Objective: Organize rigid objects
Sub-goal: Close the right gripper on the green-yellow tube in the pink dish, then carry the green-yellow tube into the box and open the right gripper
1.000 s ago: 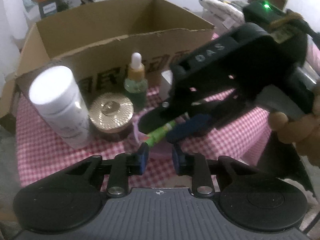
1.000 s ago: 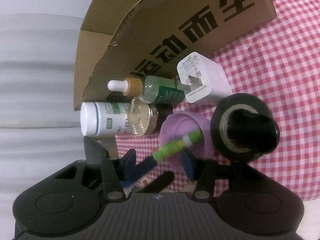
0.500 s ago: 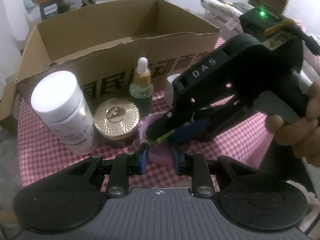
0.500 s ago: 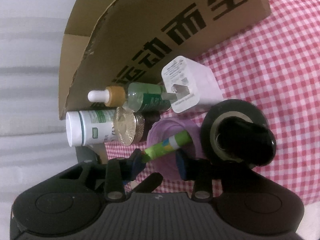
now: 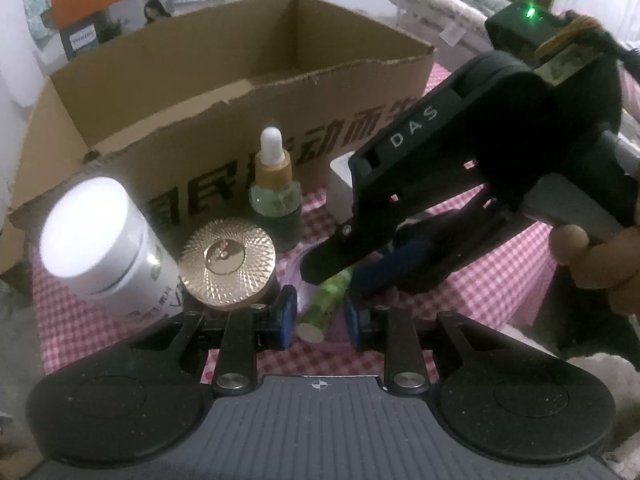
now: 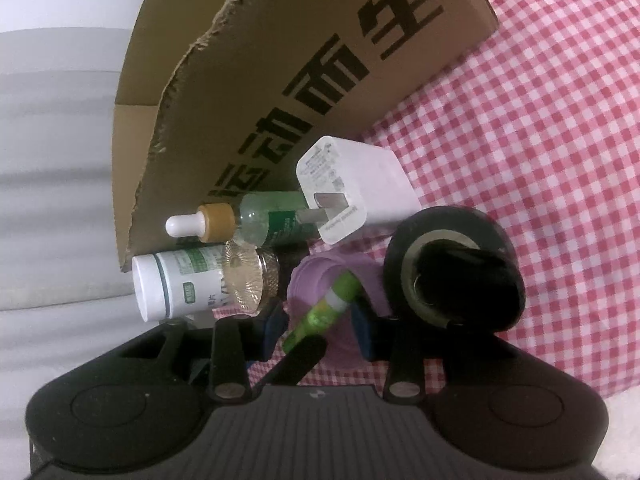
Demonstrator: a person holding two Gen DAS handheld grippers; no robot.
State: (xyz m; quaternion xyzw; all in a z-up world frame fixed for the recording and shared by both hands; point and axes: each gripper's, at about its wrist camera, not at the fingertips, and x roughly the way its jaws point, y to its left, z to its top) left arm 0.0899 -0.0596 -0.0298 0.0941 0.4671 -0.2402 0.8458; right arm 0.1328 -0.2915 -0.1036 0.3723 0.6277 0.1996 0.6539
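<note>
A green glue stick point(image 5: 326, 308) point(image 6: 328, 306) lies tilted over a purple lid point(image 6: 320, 280) on the checked cloth. My left gripper point(image 5: 320, 318) is open, its blue pads on either side of the stick's near end. My right gripper point(image 6: 318, 330) is open around the same stick; in the left wrist view its black body point(image 5: 460, 184) reaches in from the right. A white bottle point(image 5: 104, 248), a gold-lidded jar point(image 5: 228, 266), a green dropper bottle point(image 5: 274, 196) and a white charger point(image 6: 352, 196) stand before the cardboard box point(image 5: 240, 92).
A black tape roll point(image 6: 456, 272) lies right of the purple lid. The open cardboard box stands behind the objects on the pink checked tablecloth point(image 6: 540, 128). A person's hand point(image 5: 600, 256) holds the right gripper at the right edge.
The right gripper opened and let go of the glue stick, which now lies over the purple lid. The left gripper moved in, so its open pads flank the stick's near end.
</note>
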